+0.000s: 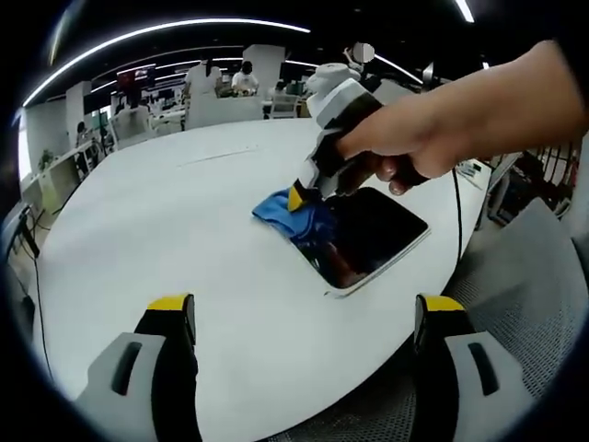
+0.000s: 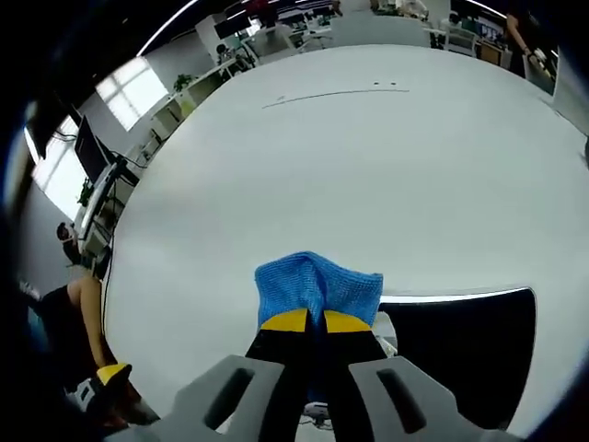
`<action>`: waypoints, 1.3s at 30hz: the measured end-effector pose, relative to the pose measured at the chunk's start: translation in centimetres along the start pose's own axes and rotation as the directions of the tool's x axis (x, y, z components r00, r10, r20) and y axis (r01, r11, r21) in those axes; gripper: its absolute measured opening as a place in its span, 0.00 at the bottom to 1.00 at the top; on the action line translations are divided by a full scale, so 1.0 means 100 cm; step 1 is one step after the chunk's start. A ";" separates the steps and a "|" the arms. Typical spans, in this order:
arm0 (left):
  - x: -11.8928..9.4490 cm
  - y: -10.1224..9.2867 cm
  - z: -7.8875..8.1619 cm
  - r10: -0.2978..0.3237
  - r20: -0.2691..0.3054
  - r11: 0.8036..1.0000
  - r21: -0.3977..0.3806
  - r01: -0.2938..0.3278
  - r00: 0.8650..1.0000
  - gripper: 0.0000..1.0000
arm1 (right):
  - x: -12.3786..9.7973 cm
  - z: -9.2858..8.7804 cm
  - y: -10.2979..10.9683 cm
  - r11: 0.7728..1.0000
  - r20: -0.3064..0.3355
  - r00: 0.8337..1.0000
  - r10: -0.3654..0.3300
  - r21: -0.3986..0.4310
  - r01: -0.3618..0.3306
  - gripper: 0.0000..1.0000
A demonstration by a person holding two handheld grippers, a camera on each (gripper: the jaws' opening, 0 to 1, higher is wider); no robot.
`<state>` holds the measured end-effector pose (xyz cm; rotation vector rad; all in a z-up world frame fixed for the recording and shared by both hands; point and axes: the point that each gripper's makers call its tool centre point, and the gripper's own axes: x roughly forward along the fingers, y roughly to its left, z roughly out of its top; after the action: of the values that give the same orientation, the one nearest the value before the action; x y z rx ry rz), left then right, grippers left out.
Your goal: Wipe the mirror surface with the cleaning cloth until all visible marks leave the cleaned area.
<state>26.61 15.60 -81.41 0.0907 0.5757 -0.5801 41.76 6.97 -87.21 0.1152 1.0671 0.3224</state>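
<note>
One white table (image 1: 184,239), one mirror (image 1: 377,235) near its right edge, long axis running near-left to far-right. One blue cloth (image 2: 317,285) sits on the mirror's left end, pinched in the right gripper (image 2: 306,321); remaining glass lies to its right. Left gripper (image 1: 304,318) spread, well back, holding nothing.

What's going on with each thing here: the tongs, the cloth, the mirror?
Left tongs: open, holding nothing, above the table.
Right tongs: shut on the cloth, held by a hand.
Cloth: bunched, pressed onto the mirror's edge, partly on the table.
Mirror: flat on the table near its edge, dark reflection; marks too hard to tell.
</note>
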 end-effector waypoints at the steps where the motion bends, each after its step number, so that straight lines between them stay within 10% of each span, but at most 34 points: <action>1: 0.000 0.000 0.000 -0.001 -0.001 1.000 0.000 0.001 1.000 0.98 | 0.000 0.000 0.000 1.000 0.002 1.000 0.002 -0.007 -0.002 0.00; 39: -0.001 0.001 0.001 0.004 0.006 1.000 -0.007 -0.004 1.000 0.99 | -0.021 -0.005 -0.053 0.997 0.023 0.998 -0.054 0.048 0.053 0.00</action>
<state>26.67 15.68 -81.27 0.0836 0.5712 -0.5746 41.50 1.30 -86.99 0.1325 1.0521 0.2464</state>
